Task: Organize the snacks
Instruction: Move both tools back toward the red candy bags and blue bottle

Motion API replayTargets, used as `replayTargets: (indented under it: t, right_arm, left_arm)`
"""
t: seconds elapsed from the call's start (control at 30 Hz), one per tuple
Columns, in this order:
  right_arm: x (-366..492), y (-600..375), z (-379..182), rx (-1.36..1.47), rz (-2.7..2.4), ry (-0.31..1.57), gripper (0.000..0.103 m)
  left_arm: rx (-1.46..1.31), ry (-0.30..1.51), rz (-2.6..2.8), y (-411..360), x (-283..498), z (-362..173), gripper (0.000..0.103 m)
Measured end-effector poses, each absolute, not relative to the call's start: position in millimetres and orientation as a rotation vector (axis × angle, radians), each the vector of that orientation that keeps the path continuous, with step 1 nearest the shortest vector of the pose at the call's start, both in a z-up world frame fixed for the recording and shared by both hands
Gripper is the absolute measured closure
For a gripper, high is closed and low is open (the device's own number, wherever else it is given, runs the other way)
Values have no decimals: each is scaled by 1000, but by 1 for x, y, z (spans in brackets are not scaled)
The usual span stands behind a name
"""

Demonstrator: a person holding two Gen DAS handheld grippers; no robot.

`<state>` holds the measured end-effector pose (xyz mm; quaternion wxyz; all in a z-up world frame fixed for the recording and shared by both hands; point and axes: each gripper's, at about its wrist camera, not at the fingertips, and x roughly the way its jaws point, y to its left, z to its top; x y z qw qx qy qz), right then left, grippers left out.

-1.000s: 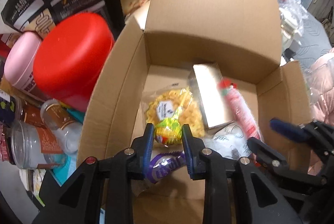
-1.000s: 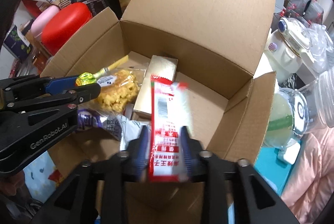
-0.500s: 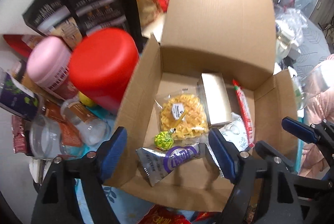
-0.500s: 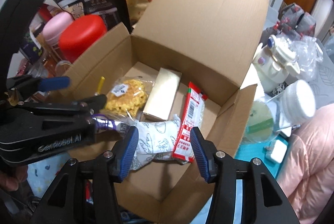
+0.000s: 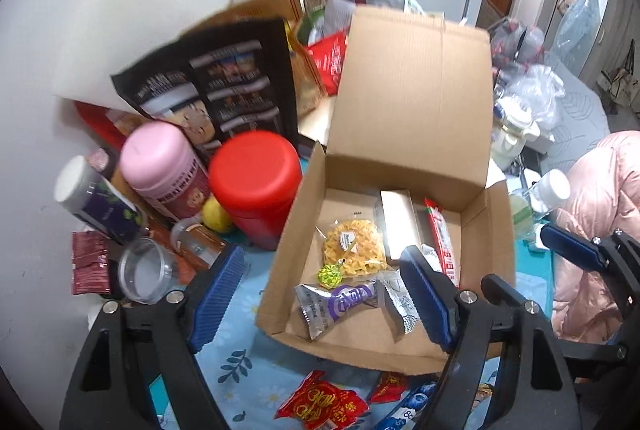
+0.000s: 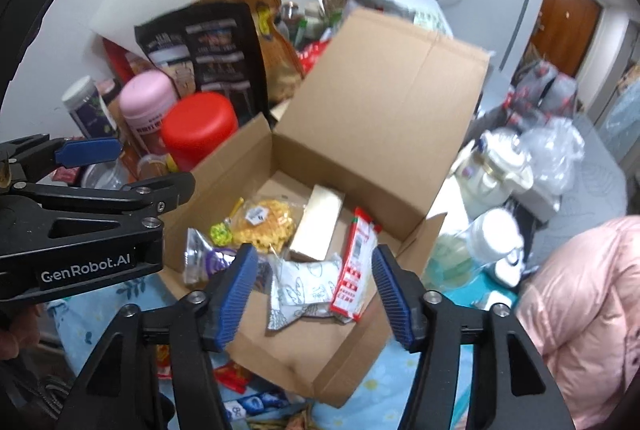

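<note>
Now both my tongs hover above the cardboard box (image 5: pixel 400 344), jaws spread wide, holding nothing. Loose snacks lie on the blue cloth below the box's near wall: a red packet (image 5: pixel 320 400) sits almost beneath my left gripper (image 5: pixel 320 296), nearer it than my right gripper (image 6: pixel 314 296).

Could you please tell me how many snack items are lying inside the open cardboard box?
6: green lollipop, yellow chips bag, gold rectangular box, long red stick packet, purple-and-silver wrapper, white patterned pouch. More may be hidden underneath.
</note>
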<state>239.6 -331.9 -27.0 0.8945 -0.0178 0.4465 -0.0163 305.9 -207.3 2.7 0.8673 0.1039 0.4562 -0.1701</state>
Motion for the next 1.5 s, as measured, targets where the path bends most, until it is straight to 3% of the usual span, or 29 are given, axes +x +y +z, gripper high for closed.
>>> replayTargets:
  t: [0.23,0.47,1.03,1.5]
  right_arm:
    - [217,-315,5,-60,-38,855,24]
    - [188,-298,30,-59,-27,795,18]
    - [129,-254,36,-45,64,787,18]
    - [94,-231,-9,-32,87,877,18]
  left_arm:
    - [196,885,-372,-187,281,37,23]
    - [168,829,-376,-162,250,64,23]
    - [144,793,-345,-112,183,74,23]
    - [117,877,-329,-88,146,31,23]
